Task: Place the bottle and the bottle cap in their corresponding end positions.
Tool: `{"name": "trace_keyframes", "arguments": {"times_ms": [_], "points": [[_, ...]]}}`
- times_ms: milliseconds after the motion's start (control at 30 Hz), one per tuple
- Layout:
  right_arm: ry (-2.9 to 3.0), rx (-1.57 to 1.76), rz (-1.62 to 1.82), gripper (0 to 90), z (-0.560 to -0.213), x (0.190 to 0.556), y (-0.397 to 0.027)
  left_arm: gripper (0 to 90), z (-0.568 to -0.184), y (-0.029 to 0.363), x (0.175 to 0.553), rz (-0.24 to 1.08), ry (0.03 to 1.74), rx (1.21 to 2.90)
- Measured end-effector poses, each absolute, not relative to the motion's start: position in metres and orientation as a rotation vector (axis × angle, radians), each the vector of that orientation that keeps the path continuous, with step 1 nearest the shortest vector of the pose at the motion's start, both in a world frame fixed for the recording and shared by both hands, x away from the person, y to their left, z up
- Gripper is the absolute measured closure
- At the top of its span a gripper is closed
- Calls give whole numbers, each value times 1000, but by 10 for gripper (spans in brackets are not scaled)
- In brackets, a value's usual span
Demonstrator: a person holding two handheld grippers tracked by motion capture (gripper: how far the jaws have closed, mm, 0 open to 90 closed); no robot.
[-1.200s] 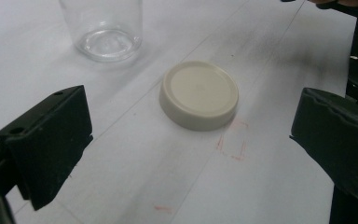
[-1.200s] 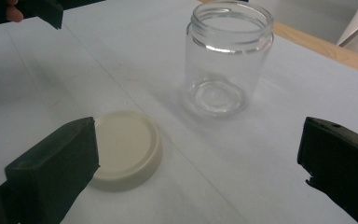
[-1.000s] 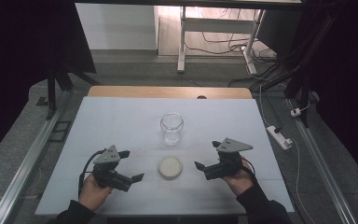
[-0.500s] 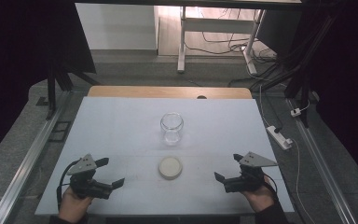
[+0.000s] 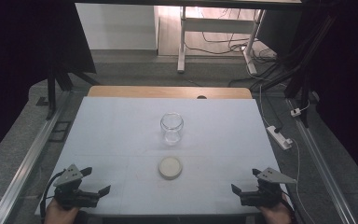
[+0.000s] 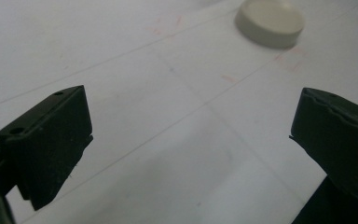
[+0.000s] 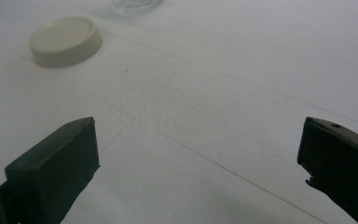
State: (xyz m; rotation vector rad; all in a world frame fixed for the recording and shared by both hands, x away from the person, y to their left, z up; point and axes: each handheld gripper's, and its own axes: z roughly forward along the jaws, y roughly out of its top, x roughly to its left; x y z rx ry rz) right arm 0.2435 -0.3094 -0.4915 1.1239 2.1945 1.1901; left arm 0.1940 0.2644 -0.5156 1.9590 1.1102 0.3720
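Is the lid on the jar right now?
No, the cream lid lies flat on the white table, apart from the open glass jar standing behind it.

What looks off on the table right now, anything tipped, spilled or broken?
Nothing stands out. The glass jar stands upright and looks empty, with its cream lid lying flat on the table just in front of it, apart from it. Both the left claw and right claw are open near the front edge.

We see a lab: a white-topped table (image 5: 121, 135) fenced by metal rails (image 5: 23, 163), dark curtains, loose cables (image 5: 223, 44) behind it.
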Motion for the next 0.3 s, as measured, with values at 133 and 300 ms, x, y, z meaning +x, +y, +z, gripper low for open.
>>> {"name": "trace_keyframes", "arguments": {"times_ms": [133,300], "points": [[2188,1159,1178,0,-491,239,-316,0,-519,267,192,367,1142,1965],[2188,1186,1188,0,-491,239,-319,0,-520,269,194,352,1158,1952]]}}
